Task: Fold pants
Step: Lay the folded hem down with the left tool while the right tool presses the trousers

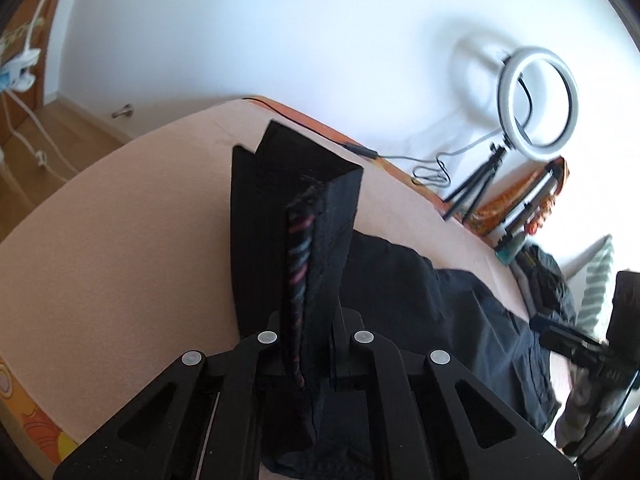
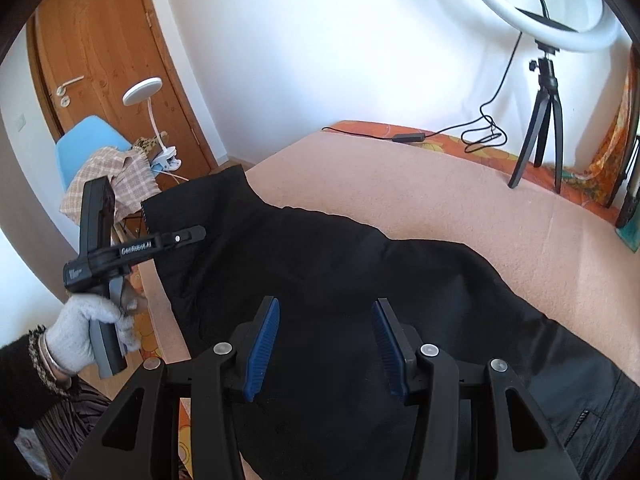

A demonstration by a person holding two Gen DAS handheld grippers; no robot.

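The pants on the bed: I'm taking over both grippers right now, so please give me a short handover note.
Left gripper: shut on the pants, pinching a bunched edge with coloured stitching and holding it lifted off the bed.
Right gripper: open, blue pads apart, hovering over the dark cloth with nothing between them.
Pants: mostly spread across the pink bed cover, one end raised by the left gripper towards the bed's edge.
Done: one grasp taken and lifted.
Left: no finished fold is visible; probably take a second hold with the right gripper, carry the cloth over, flatten it.
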